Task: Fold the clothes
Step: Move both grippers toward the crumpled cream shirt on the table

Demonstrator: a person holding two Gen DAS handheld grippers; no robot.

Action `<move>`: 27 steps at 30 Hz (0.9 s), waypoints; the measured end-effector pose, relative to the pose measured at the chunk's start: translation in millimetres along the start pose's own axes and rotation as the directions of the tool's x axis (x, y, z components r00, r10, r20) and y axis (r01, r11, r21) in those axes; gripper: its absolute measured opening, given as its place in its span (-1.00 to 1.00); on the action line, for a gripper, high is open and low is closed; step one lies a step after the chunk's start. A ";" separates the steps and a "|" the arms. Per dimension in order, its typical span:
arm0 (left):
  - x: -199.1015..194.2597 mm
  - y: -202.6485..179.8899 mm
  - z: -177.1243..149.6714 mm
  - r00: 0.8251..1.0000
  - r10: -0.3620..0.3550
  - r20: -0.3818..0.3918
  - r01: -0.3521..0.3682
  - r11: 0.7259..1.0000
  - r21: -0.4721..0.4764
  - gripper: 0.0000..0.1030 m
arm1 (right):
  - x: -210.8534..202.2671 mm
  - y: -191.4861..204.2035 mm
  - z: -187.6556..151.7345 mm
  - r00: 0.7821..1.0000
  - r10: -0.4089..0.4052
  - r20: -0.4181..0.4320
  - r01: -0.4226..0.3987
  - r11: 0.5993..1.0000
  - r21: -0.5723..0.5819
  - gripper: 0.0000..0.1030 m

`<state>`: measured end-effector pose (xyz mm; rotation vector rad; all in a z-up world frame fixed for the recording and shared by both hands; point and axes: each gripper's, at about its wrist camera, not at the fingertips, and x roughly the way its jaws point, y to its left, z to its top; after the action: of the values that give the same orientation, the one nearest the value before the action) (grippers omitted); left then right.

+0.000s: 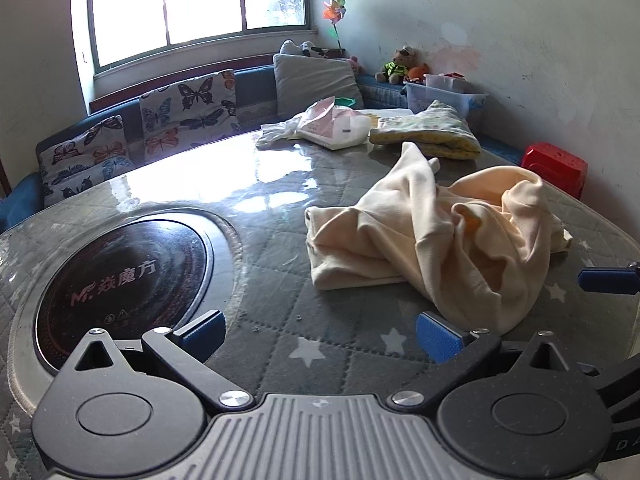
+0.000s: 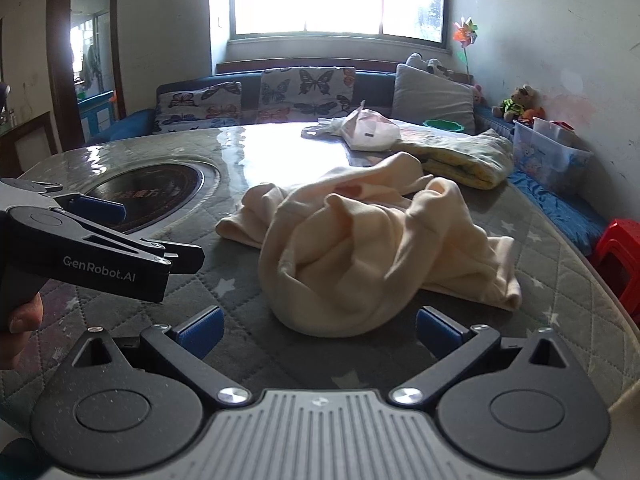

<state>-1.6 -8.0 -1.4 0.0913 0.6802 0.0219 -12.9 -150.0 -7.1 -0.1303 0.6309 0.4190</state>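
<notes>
I am holding the left claw (image 1: 320, 334) low over the near part of the tabletop (image 1: 272, 240), its blue-padded fingers (image 1: 438, 336) spread wide and gripping nothing. I am holding the right claw (image 2: 318, 326) at a similar height, its fingers also spread wide and empty. In the right wrist view, the left claw (image 2: 120, 224) is entering from the left side, and a hand (image 2: 18, 332) is wrapping its handle.

The cream garment (image 1: 440, 240) is lying crumpled on the tabletop, just beyond the right claw's fingertips and to the right of the left claw. The fabric is soft and matte, bunching into deep rounded folds, with one flatter layered section extending to the left. The near bulge of the garment (image 2: 340, 260) is sitting between the right claw's spread fingers but is not touching them.

The tabletop is wearing a grey quilted cover with white stars under a glossy clear sheet. A round black cooktop (image 1: 120, 276) is sitting recessed on the left. On the far side, a folded yellow-patterned cloth (image 1: 428, 132) and a pink-and-white bag (image 1: 340, 126) are lying well apart from the garment.

Open cover is remaining between the cooktop and the garment. The right tabletop edge is curving away near a red stool (image 1: 556, 168).
</notes>
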 end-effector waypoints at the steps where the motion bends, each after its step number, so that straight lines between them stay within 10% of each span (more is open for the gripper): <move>1: -0.2 -1.9 -0.3 1.000 0.001 -0.001 -0.001 1.000 0.004 1.00 | -0.6 0.4 0.0 1.000 0.004 0.000 -0.004 1.000 0.000 1.00; 27: -18.8 -23.8 -8.2 0.999 -0.054 -0.009 0.054 0.997 0.046 1.00 | -27.3 -2.2 -16.7 1.000 -0.026 -0.003 0.026 1.000 0.008 1.00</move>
<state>-21.6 -32.1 1.9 0.1174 0.6909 -0.0452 -40.9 -165.3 -4.2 -0.1317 0.6332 0.3915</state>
